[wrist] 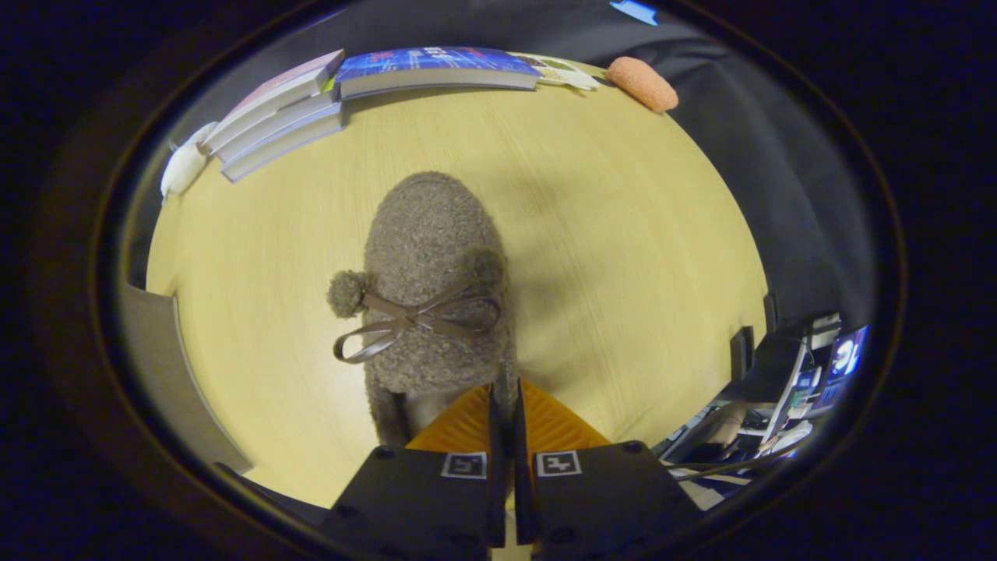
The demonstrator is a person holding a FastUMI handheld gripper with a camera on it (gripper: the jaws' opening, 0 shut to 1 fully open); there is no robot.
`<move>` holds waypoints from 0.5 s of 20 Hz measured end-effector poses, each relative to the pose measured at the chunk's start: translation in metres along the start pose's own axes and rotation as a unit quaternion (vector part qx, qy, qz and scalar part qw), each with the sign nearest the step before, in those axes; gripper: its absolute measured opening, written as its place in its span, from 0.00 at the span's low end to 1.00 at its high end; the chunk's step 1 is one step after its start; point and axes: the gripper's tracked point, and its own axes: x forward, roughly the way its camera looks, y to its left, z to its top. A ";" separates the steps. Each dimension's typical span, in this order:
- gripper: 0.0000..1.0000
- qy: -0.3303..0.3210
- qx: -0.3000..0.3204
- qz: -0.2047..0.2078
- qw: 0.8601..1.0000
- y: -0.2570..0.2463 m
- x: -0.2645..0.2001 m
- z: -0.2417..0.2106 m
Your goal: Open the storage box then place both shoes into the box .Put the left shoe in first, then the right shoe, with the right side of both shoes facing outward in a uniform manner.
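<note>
The claw [505, 405] is clenched on the back rim of a fuzzy grey-brown shoe with a ribbon bow [428, 288]. The shoe sits mid-way on the round yellow wooden tabletop [623, 234], toe pointing far.

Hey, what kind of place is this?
Probably an office or study corner: a wooden table with stacked books along its far edge, computer screens beside it. The jaws are pinched on a fuzzy shoe.

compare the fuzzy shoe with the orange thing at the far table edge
The shoe is grey-brown and curly-piled, with a ribbon bow and pompoms; the orange thing is plain. The shoe sits just ahead of the gripper, its heel rim apparently between the nearly closed jaws; the orange thing lies far beyond, untouched. Both look soft and rounded.
</note>
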 end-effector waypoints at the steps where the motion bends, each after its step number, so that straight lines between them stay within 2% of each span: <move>1: 0.09 -0.003 0.004 0.003 1.000 0.000 -0.001 -0.003; 2: 0.04 -0.010 0.004 -0.006 1.000 -0.002 -0.013 0.005; 3: 0.04 -0.014 0.009 -0.007 1.000 -0.001 -0.001 0.000; 10: 0.04 -0.031 -0.008 -0.031 0.999 -0.003 -0.006 -0.003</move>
